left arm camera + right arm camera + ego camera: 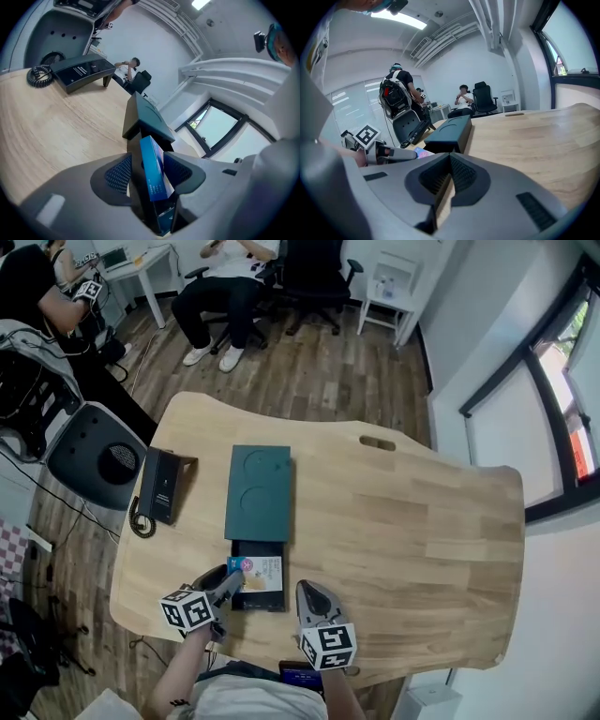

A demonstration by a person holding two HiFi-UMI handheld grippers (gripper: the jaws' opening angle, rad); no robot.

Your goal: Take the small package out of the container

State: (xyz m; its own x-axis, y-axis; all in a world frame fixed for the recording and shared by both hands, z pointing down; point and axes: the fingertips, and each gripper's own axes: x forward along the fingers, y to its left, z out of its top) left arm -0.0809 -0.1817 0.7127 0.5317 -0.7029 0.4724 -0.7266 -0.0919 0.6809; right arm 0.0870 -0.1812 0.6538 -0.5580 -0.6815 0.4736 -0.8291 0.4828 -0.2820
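A dark teal box (258, 491) lies lengthwise on the wooden table (412, 549), its black inner tray (246, 602) slid out toward me. A small blue package (234, 564) stands on edge at the tray's left side, beside a white card (267, 572). My left gripper (232, 576) is open around that package (152, 171); a dark gap shows between the package and the left pad (119, 173). My right gripper (307, 592) rests just right of the tray, with its fingers together and holding nothing. In the right gripper view the box (450, 131) lies ahead of the right gripper (449, 171).
A black desk phone (161, 486) with a coiled cord sits on the table's left part. A dark chair (94, 456) stands off the left edge. A slot (377, 442) is cut near the table's far edge. People sit and stand further back.
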